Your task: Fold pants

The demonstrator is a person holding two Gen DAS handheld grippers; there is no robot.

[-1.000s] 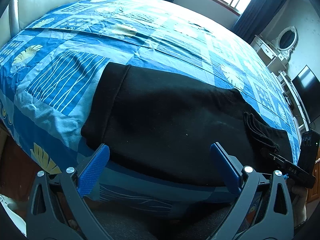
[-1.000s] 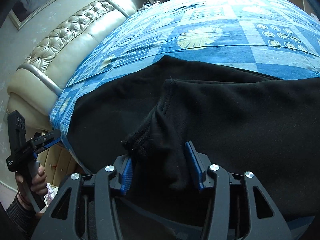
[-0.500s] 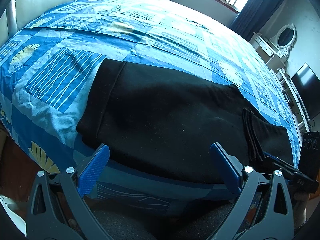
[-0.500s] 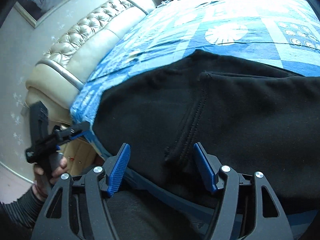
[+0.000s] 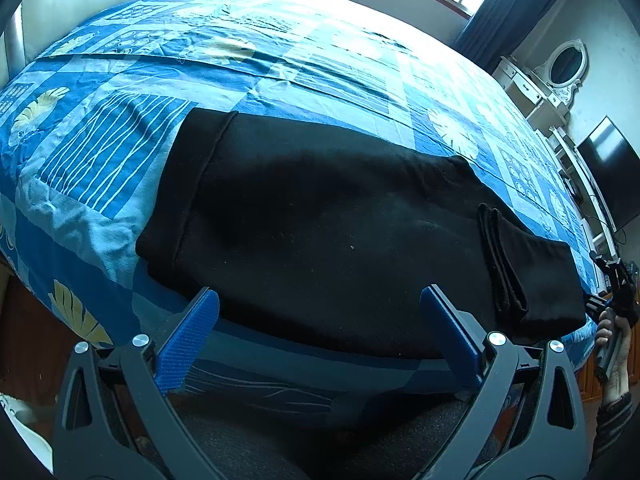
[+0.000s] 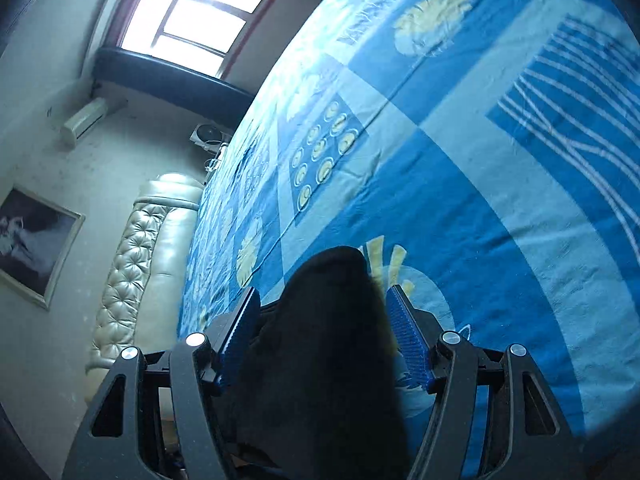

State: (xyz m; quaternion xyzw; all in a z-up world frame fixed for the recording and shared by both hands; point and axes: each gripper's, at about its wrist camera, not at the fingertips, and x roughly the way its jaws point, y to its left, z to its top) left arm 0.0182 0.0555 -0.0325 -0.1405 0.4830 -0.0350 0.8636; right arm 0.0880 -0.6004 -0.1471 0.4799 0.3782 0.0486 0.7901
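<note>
Black pants lie flat along the near edge of the bed, waistband at the left, with a leg end folded over at the right. My left gripper is open and empty, just short of the pants' near edge. My right gripper is tilted on its side at the pants' right end. A mass of black cloth sits between its spread blue fingers. The jaws stand apart around it. In the left wrist view the right gripper shows at the far right edge.
The bed carries a blue patterned sheet. A padded cream headboard stands at one end. A white dresser with mirror and a dark TV stand at the right. A window is beyond the bed.
My right gripper opened off the folded leg end, then swung round and rolled on its side to the pants' right end. The folded part now lies flat. My left gripper barely moved.
</note>
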